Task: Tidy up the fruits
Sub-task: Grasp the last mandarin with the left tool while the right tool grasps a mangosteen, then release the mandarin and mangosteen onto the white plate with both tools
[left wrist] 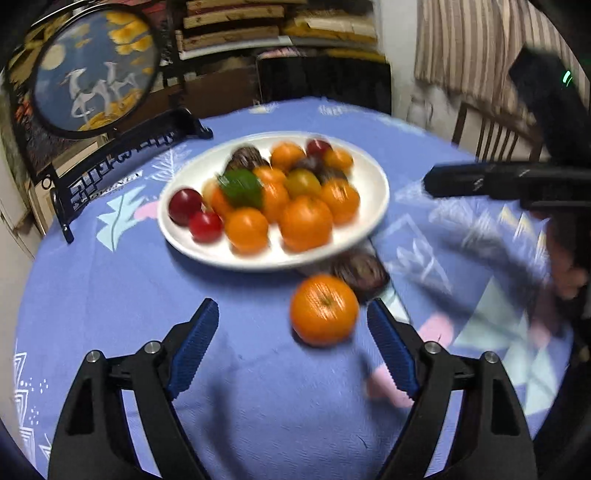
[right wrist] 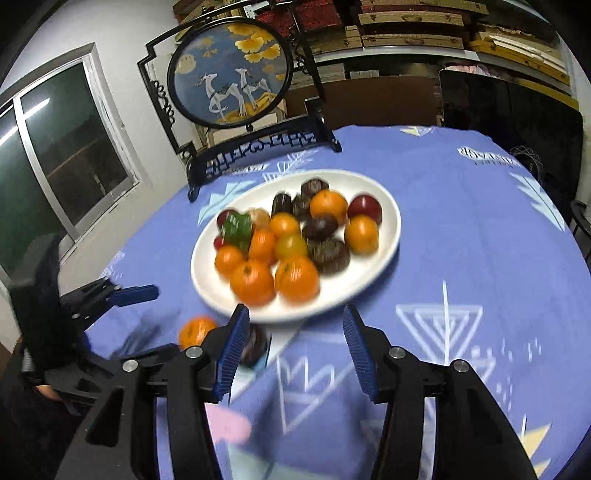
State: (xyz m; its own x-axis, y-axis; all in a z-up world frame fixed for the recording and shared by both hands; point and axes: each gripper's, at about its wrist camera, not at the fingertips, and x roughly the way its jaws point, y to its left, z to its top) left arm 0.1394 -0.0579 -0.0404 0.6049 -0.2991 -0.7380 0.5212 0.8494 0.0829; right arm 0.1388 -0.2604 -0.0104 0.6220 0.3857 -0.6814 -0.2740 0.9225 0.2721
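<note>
A white oval plate on the blue tablecloth holds several oranges, red and dark fruits and a green one. A loose orange lies on the cloth in front of the plate. My left gripper is open, and the orange sits just past its tips, close to the right finger and not touching either pad. A dark brown fruit lies beside the plate's near rim. My right gripper is open with nothing between its fingers, and its left finger partly hides the dark fruit.
A round framed deer picture on a black stand stands on the table behind the plate. Shelves of boxes fill the back wall. The other gripper shows at the right edge and at the left.
</note>
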